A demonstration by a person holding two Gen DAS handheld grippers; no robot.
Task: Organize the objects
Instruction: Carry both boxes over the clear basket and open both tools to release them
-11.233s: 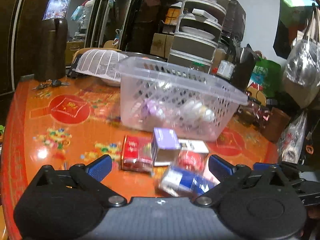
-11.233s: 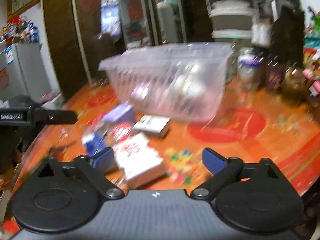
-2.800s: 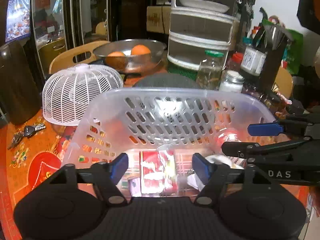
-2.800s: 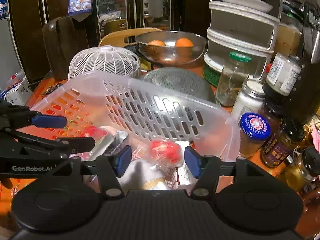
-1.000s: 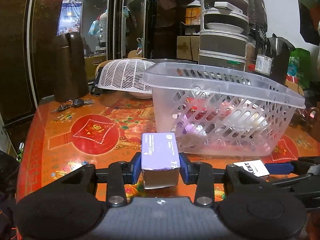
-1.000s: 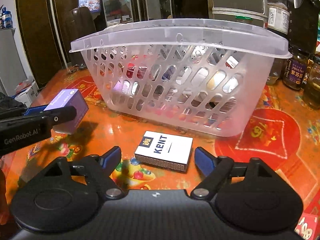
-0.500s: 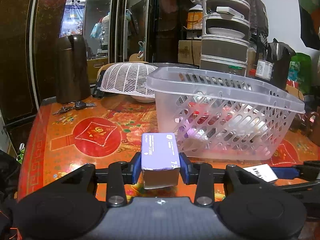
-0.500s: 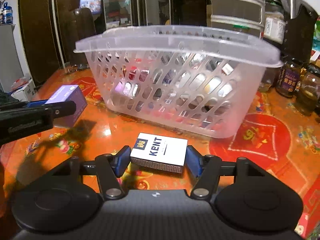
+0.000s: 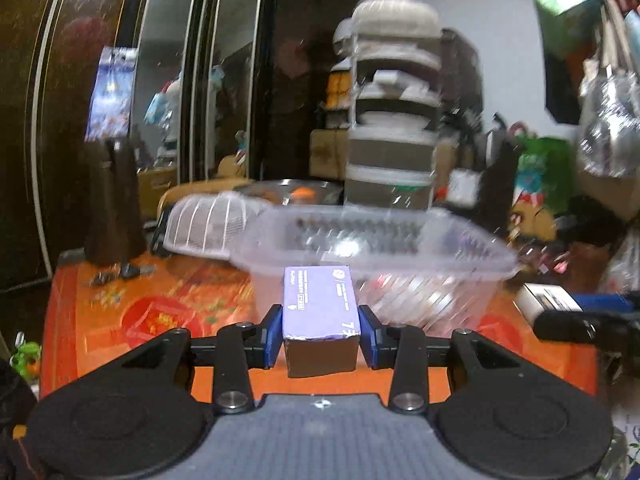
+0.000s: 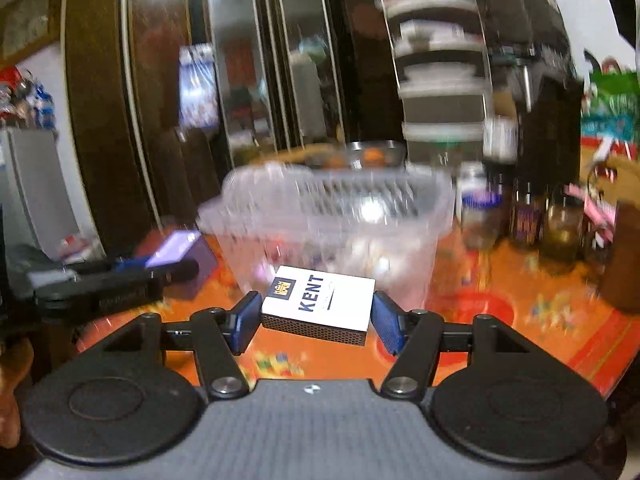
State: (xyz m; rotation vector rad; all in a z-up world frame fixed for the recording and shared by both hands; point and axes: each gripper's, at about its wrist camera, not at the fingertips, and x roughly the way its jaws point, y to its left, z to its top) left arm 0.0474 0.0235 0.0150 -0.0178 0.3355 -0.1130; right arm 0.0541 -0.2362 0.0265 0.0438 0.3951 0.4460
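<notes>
Sprawling across the far middle of the orange table [image 9: 100, 320], the clear plastic basket [image 9: 460, 252] already holds assorted items and looks like the drop point. Both loads are off the table, so the carrying step seems in hand; next each needs lifting above the rim before letting go.

The left gripper [image 9: 320, 334] is clenched on a purple box [image 9: 318, 300], held in the air just short of the basket's near wall, long axis pointing away toward it. The right gripper [image 10: 316, 316] grasps a white KENT pack [image 10: 320, 300] by its short ends, so the pack lies flat with its long axis running left to right, slightly tilted, near the basket's front.
</notes>
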